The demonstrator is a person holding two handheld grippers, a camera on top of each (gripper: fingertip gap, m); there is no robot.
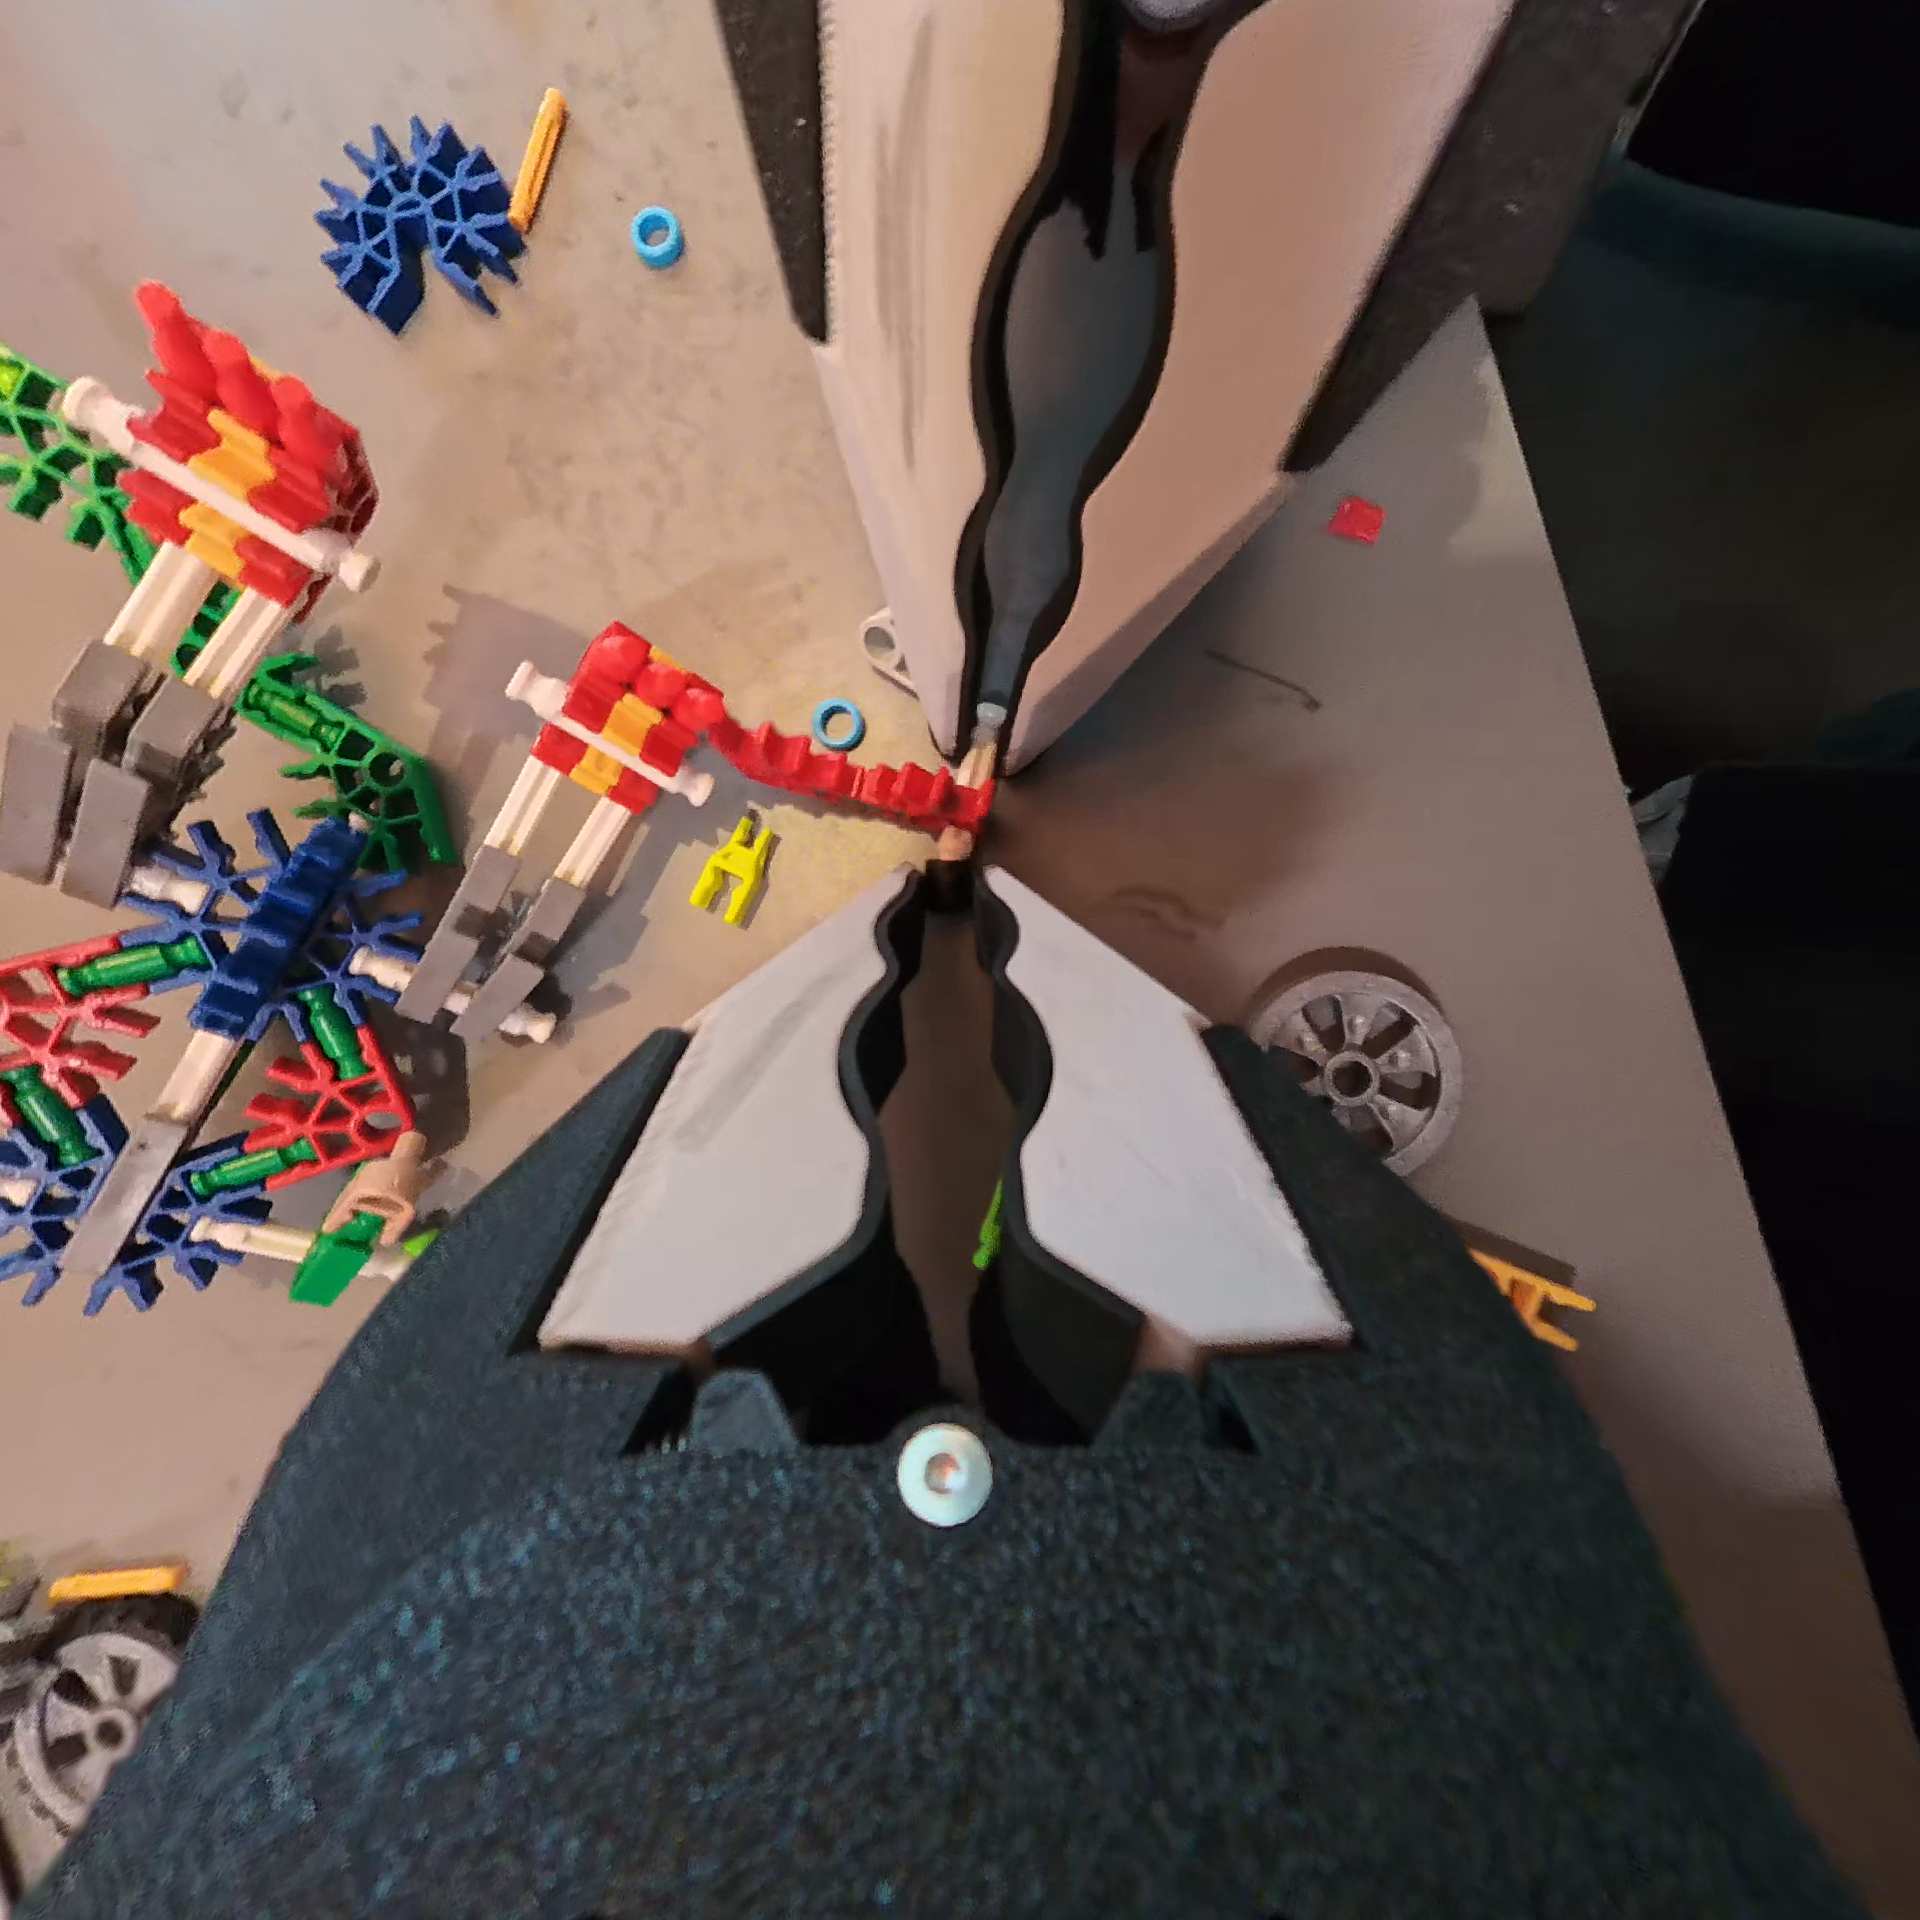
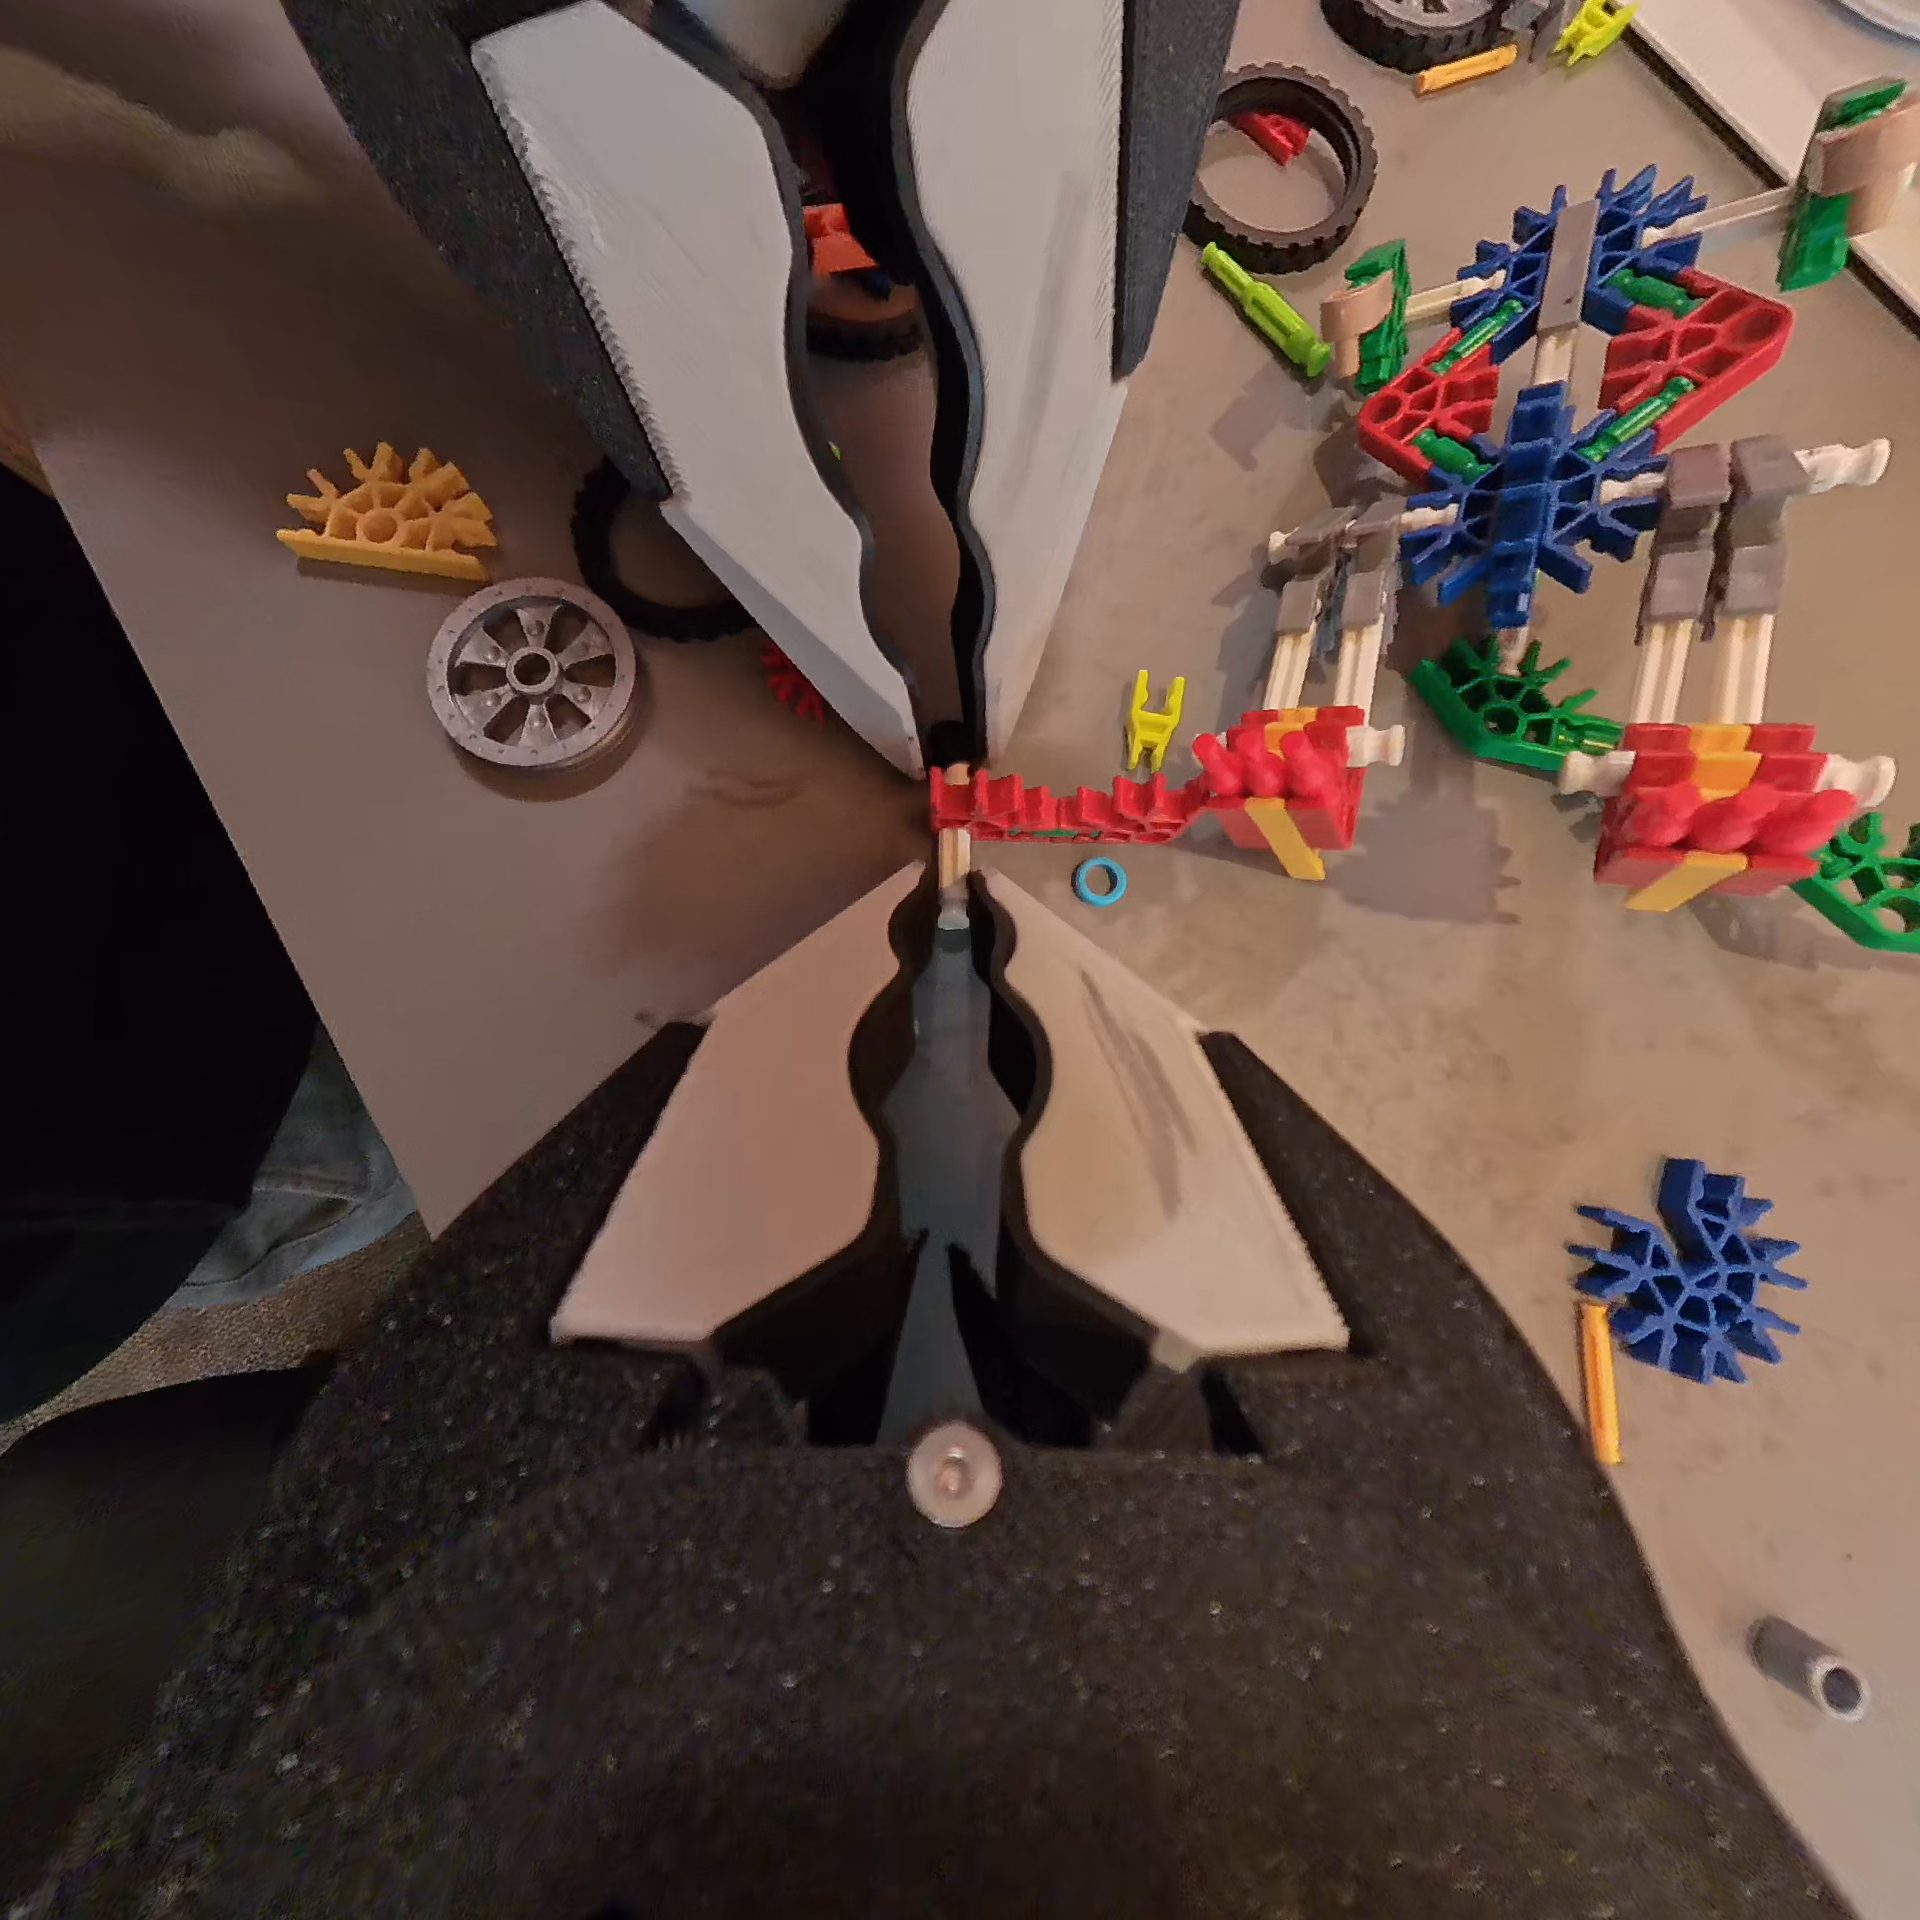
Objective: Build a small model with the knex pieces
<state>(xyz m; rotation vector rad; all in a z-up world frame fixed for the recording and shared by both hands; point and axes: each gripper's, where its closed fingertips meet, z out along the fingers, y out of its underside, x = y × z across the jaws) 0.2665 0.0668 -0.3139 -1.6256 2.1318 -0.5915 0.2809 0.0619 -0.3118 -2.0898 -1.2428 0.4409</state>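
Cut off at the left edge of the left wrist view: multicoloured plastic rod-and-connector model [image 1: 187, 935]. Half hidden behind the left gripper's body, lower left: grey spoked toy wheel [image 1: 88, 1725]. Hidden between closed jaws: the ends of a thin cream plastic rod [image 2: 953, 847]. Mostly covered, upper centre of the right wrist view: black rubber tyre [image 2: 665, 582].

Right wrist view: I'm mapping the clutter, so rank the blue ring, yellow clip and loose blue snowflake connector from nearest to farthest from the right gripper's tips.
From the right gripper:
1. Blue ring, just right.
2. Yellow clip, upper right.
3. Blue snowflake connector, far lower right.
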